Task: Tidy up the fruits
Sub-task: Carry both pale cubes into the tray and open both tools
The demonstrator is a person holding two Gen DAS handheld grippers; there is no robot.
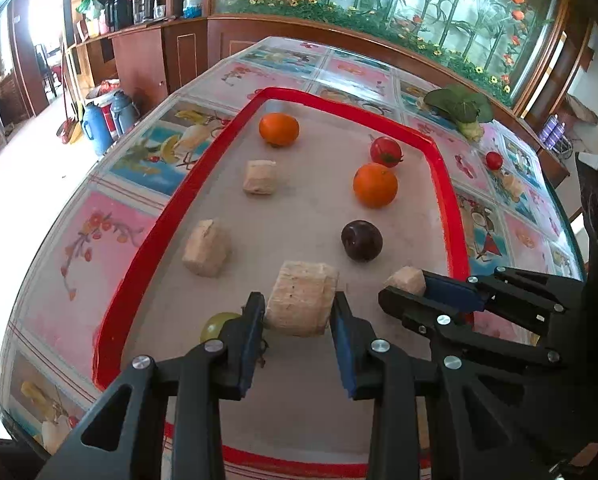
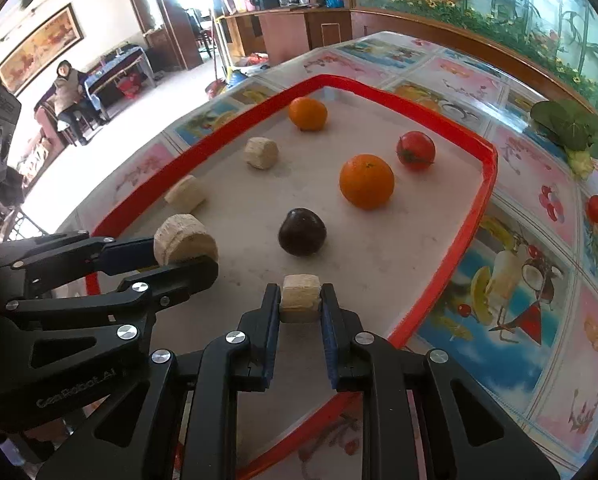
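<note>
On the tabletop (image 1: pixel 111 240), under a glossy cover printed with fruit and flower panels, sits a red-rimmed tray (image 1: pixel 147 236) with a pale, matte, faintly smudged floor; the left gripper (image 1: pixel 299 312) has its black fingers with blue pads pressed on both sides of a large beige block (image 1: pixel 301 300), a rough, porous, drum-like chunk with blunt edges; the right gripper (image 2: pixel 299 300) has its fingers narrowed onto a small beige block (image 2: pixel 300 296) of the same crumbly grain, near the tray's right rim; both blocks are at the near end of the tray. Two more beige chunks (image 1: pixel 207 248) (image 1: pixel 260 177) lie along the left side, well apart. Further in, a near orange (image 1: pixel 375 185), round with a dimpled, waxy skin, sits just beside a shiny red tomato (image 1: pixel 386 151) with a green stalk; a far orange (image 1: pixel 279 129) rests near the far rim; a dark plum (image 1: pixel 361 240), smooth and nearly black, lies between the near orange and the held blocks; a pale green fruit (image 1: pixel 215 325) shows partly behind the left gripper's left finger. Outside the tray, a leafy green vegetable (image 1: pixel 461 108) and a small red tomato (image 1: pixel 494 160) lie on the tabletop.
</note>
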